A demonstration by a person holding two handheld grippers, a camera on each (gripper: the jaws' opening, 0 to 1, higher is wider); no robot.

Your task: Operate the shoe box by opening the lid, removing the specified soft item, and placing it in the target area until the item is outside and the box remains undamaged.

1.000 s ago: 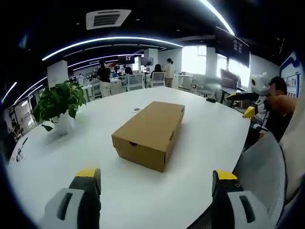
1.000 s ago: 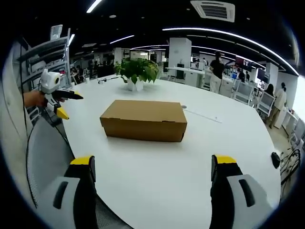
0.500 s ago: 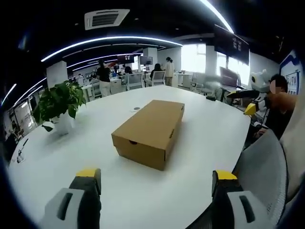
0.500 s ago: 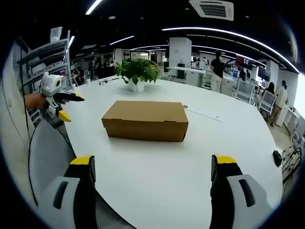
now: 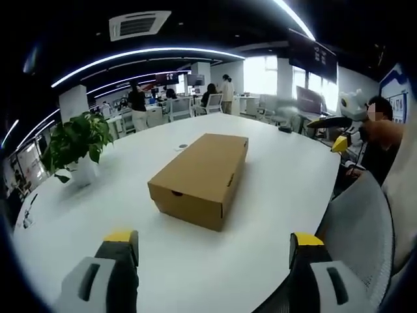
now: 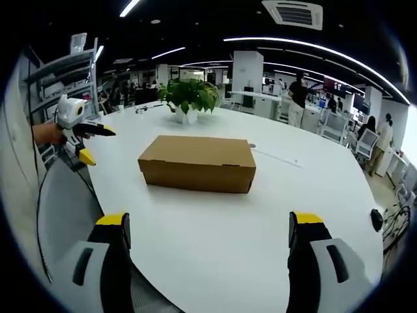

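In the left gripper view, the left gripper (image 5: 212, 248) hangs with jaws spread wide and empty above the round white tabletop (image 5: 280, 176), where the closed brown cardboard shoe box (image 5: 199, 177) lies near the middle, well beyond the jaws, and a leafy green potted plant (image 5: 75, 143) stands apart. In the right gripper view, the right gripper (image 6: 210, 248) likewise has jaws wide apart holding nothing, the shoe box (image 6: 197, 163) lidded and ahead of them, the plant (image 6: 187, 98) behind it.

A big white table (image 5: 273, 189) stands in a large office. A green plant in a white pot (image 6: 187, 98) sits on the table. Long curved lights (image 5: 130, 59) glow on the dark ceiling beside an air vent (image 6: 293, 13). Bright windows (image 5: 260, 77) shine far back, near desks and chairs (image 5: 213, 104).
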